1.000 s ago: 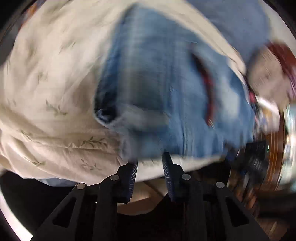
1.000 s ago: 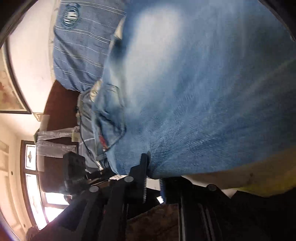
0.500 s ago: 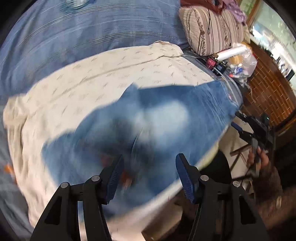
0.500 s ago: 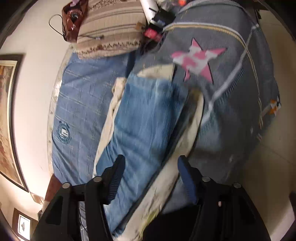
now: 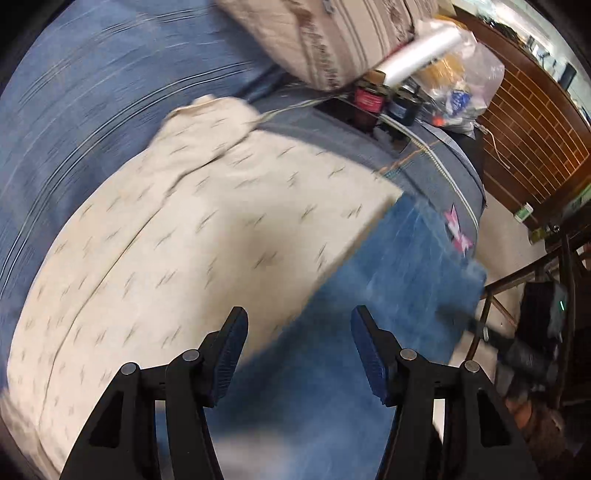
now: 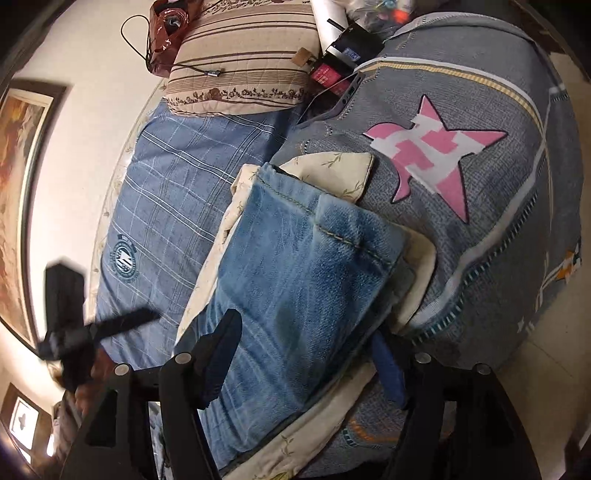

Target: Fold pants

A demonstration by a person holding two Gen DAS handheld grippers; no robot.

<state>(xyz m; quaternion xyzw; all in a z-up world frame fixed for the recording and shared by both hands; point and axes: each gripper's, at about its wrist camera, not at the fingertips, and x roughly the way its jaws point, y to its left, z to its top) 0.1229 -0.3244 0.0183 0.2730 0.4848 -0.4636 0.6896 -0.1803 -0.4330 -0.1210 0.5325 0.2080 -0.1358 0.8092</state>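
Note:
The blue denim pants (image 6: 299,280) lie folded on a cream patterned cloth (image 6: 343,170) on the bed, hem ends toward the pillow. They also show in the left wrist view (image 5: 388,295), blurred, at the cream cloth's (image 5: 192,236) right edge. My right gripper (image 6: 306,354) is open and empty, its fingers apart just above the near part of the pants. My left gripper (image 5: 299,350) is open and empty over the pants' edge.
A striped pillow (image 6: 240,62) lies at the bed's head with boxes (image 6: 343,51) and a red camera bag (image 6: 168,29) beside it. A grey quilt with a pink star (image 6: 436,147) covers the right side. A blue checked sheet (image 6: 166,206) lies left. A brick wall (image 5: 532,133) stands right.
Both grippers let go of the pants and opened. They pulled back from the cloth, and the pants now lie folded flat on the cream cloth.

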